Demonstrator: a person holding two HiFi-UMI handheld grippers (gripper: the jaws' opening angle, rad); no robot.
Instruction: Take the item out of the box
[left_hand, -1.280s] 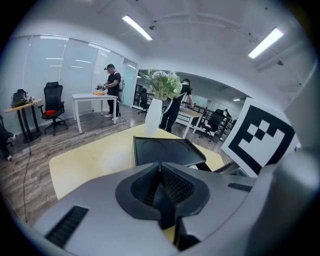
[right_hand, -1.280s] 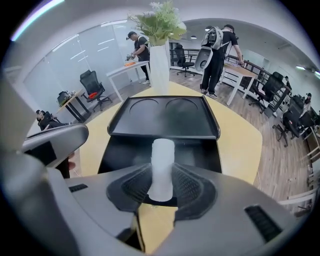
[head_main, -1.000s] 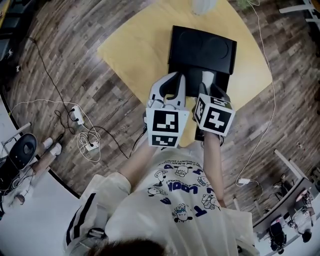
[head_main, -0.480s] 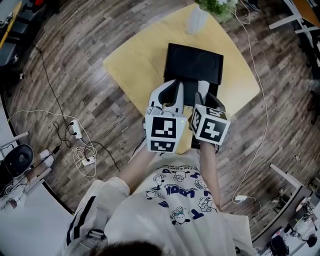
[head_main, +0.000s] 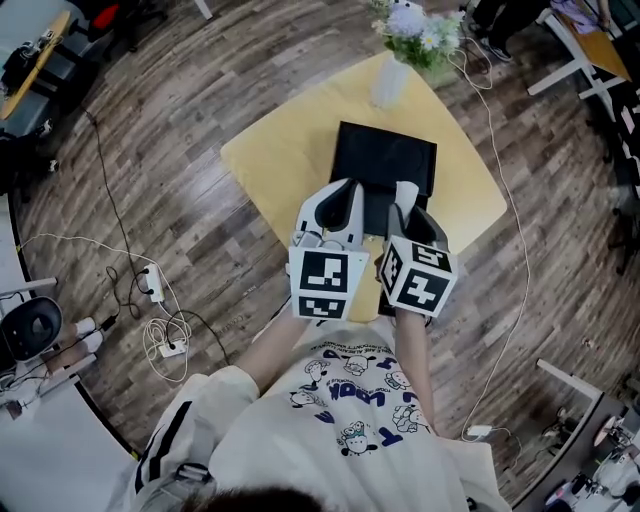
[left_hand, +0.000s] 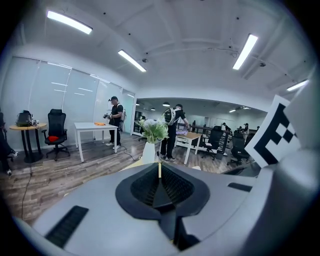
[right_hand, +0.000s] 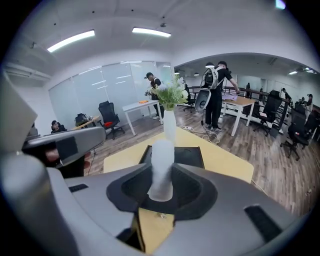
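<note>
White cylinder (right_hand: 162, 152) in right tool (right_hand: 161, 172), plainest in right gripper view; left tool (left_hand: 160, 172) narrow.

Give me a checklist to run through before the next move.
1. Grip on white cylinder: ok, right gripper clamps it.
2. Cylinder out of box: ok, held above it.
3. Left gripper free: ok, jaws shut, nothing between.
4. Set-down space: ok, bare table beside box.
5. Vase out of the way: ok, stands beyond box, apart.
6. Box's near part: cannot tell, grippers cover it.
</note>
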